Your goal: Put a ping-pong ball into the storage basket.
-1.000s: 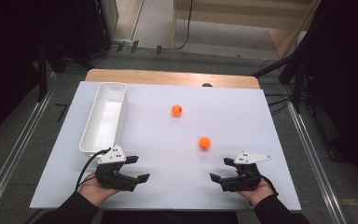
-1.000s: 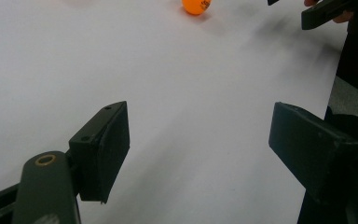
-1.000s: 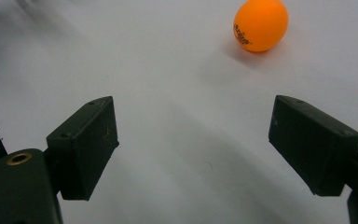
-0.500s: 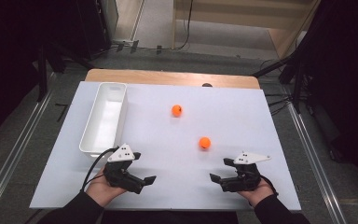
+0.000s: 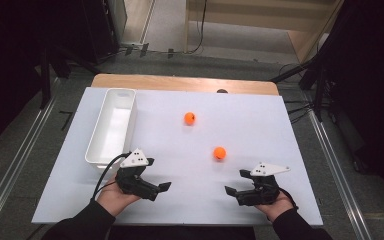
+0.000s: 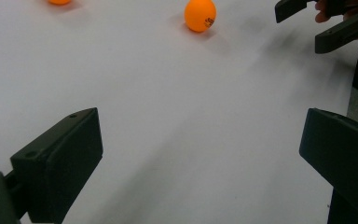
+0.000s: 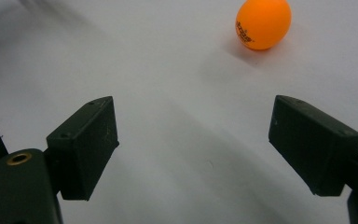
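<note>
On the white table (image 5: 180,165), the near orange ball (image 5: 219,153) lies just ahead of your right gripper (image 5: 235,192); the far ball (image 5: 190,118) sits beyond, right of the white bin (image 5: 111,125). Expect a light, smooth, rigid sphere that rolls readily: close across its widest girth. Both tools, left gripper (image 5: 160,190) included, stand wide open, empty, touching nothing.

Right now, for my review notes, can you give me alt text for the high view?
Two hand-held grippers, the left gripper and right gripper, hover open over the near edge of a white table. Two orange balls lie apart on it. An empty white bin stands lengthwise at the left.
</note>
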The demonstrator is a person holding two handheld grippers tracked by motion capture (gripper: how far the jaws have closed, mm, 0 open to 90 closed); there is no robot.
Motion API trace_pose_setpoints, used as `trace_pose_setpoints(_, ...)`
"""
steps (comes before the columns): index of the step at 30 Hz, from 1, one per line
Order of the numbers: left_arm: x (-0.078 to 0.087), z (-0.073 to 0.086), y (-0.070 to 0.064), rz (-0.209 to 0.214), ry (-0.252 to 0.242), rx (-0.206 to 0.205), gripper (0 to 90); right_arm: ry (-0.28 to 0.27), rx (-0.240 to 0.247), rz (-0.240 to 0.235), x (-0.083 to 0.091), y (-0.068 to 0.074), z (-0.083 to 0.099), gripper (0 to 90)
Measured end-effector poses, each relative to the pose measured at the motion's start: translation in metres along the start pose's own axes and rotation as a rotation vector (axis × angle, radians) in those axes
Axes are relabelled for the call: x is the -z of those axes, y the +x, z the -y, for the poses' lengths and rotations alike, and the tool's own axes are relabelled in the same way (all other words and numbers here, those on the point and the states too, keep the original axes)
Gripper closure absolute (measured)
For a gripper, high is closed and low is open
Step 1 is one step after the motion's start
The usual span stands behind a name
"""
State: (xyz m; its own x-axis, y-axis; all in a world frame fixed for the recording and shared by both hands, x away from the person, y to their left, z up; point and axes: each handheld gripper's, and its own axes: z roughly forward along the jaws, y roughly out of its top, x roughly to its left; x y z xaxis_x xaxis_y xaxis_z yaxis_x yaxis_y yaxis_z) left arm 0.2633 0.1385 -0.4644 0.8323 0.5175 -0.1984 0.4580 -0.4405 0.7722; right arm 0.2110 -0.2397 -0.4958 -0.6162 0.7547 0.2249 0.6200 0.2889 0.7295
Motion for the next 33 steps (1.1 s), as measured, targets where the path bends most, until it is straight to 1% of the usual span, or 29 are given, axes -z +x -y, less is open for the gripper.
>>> trace_pose_setpoints(2, -0.002, -0.002, 0.001, -0.006, 0.003, -0.002, 0.0, 0.000, 0.000, -0.001, 0.000, 0.000, 0.000, 14.2)
trace_pose_setpoints(4, -0.004, -0.004, 0.001, -0.010, -0.004, -0.004, 1.2, 0.001, 0.001, 0.000, 0.000, 0.000, 0.000, 14.2)
trace_pose_setpoints(7, -0.006, -0.007, 0.002, -0.009, -0.003, -0.006, 1.2, -0.002, 0.005, 0.000, 0.000, 0.000, 0.000, 14.2)
trace_pose_setpoints(8, -0.007, -0.007, 0.002, -0.009, 0.001, -0.012, 1.2, -0.001, 0.008, 0.000, 0.000, 0.000, 0.000, 14.2)
trace_pose_setpoints(13, -0.011, -0.011, 0.003, -0.016, -0.003, -0.012, 1.2, -0.003, 0.016, 0.000, -0.001, 0.000, 0.000, 14.2)
trace_pose_setpoints(15, -0.012, -0.012, 0.003, -0.014, -0.006, -0.010, 1.2, -0.003, 0.016, 0.000, -0.001, 0.000, 0.000, 14.1)
trace_pose_setpoints(19, -0.016, -0.017, 0.005, -0.024, -0.002, -0.014, 1.2, -0.002, 0.013, 0.003, -0.001, 0.000, 0.000, 14.1)
trace_pose_setpoints(21, -0.015, -0.018, 0.005, -0.026, 0.001, -0.018, 1.2, -0.001, 0.014, 0.006, -0.002, 0.000, 0.000, 14.1)
trace_pose_setpoints(23, -0.016, -0.020, 0.005, -0.033, -0.009, -0.017, 1.2, -0.003, 0.017, 0.015, -0.003, 0.000, 0.000, 14.1)
trace_pose_setpoints(25, -0.015, -0.022, 0.006, -0.031, -0.010, -0.019, 1.2, 0.002, 0.018, 0.012, -0.003, 0.002, 0.000, 14.1)
trace_pose_setpoints(27, -0.017, -0.024, 0.009, -0.034, -0.017, -0.012, 1.2, 0.001, 0.017, 0.006, -0.003, 0.002, 0.000, 14.1)
trace_pose_setpoints(33, -0.020, -0.028, 0.014, -0.029, -0.024, 0.011, 1.2, 0.000, 0.013, 0.010, -0.004, 0.001, -0.001, 14.1)
